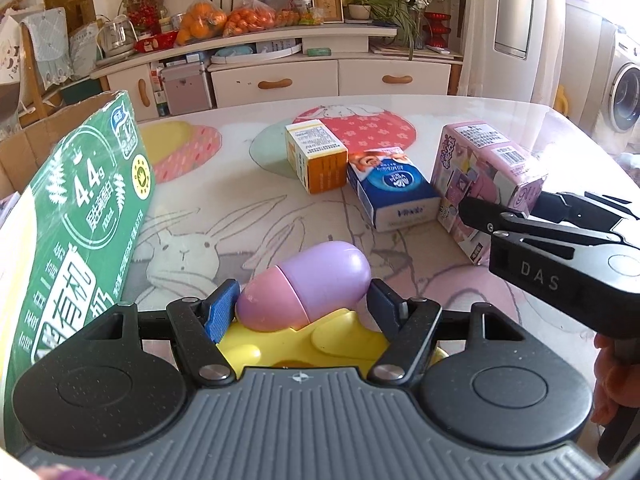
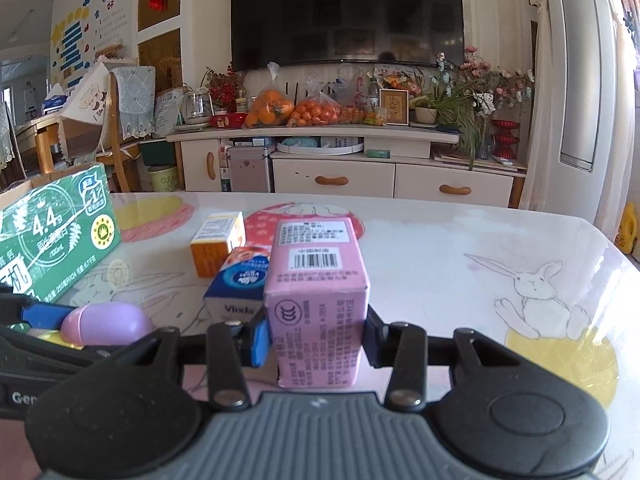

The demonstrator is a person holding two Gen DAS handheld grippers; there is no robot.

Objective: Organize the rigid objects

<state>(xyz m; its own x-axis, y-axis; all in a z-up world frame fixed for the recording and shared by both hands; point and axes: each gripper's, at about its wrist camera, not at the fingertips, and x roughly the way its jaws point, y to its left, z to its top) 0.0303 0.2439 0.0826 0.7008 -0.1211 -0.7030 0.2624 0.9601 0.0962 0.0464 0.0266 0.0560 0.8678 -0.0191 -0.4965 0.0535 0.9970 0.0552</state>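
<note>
Between my left hand-held gripper's blue pads sits a smooth pink-and-lilac plastic egg, seemingly pinched over a yellow tray; my right hand-held gripper clamps the glossy pink carton on the desk, beside the blue Vinda tissue box.

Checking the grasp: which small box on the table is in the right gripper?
The pink barcode-printed carton, clamped in the right gripper; orange and blue boxes lie free.

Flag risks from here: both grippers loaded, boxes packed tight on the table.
1. The right gripper holds the pink box by its near end only; lifted, it could tip or pivot in the pads.
2. The blue tissue box sits right beside the pink box and may get dragged along.
3. The left gripper pinches a smooth rounded capsule that might squirt out.
</note>
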